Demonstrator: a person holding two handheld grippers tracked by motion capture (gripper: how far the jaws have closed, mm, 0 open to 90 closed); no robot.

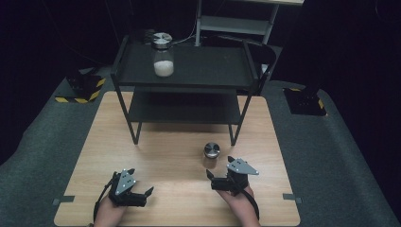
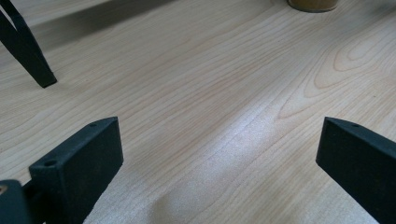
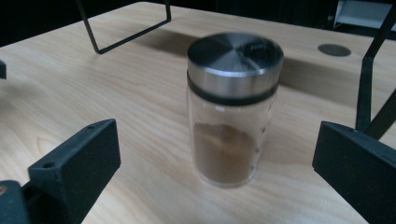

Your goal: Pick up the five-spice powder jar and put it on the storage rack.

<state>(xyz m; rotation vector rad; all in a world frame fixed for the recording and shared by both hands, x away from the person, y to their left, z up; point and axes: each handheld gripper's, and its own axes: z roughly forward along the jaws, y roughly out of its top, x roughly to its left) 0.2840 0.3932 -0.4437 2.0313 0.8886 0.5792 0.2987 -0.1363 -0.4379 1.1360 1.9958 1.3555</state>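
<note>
Left gripper [image 1: 141, 189]: I held it low at the near left, jaws spread wide, nothing between them.
Right gripper [image 1: 219, 168]: I held it at the near right, jaws also wide apart, closed on nothing.
Left hand [image 1: 109, 213]: wrapped around the gripper's back end, forearm coming in from below.
Right hand [image 1: 239, 196]: gripping likewise, grey plate on top.

Spice jar [image 1: 211, 154] stands on the table [image 1: 165, 156], right of centre, just beyond the right gripper [image 1: 220, 171]. Left gripper [image 1: 140, 182] rests at near left. Shelf rack [image 1: 184, 90] occupies the far side; second jar [image 1: 163, 55] on its top shelf, left.
</note>
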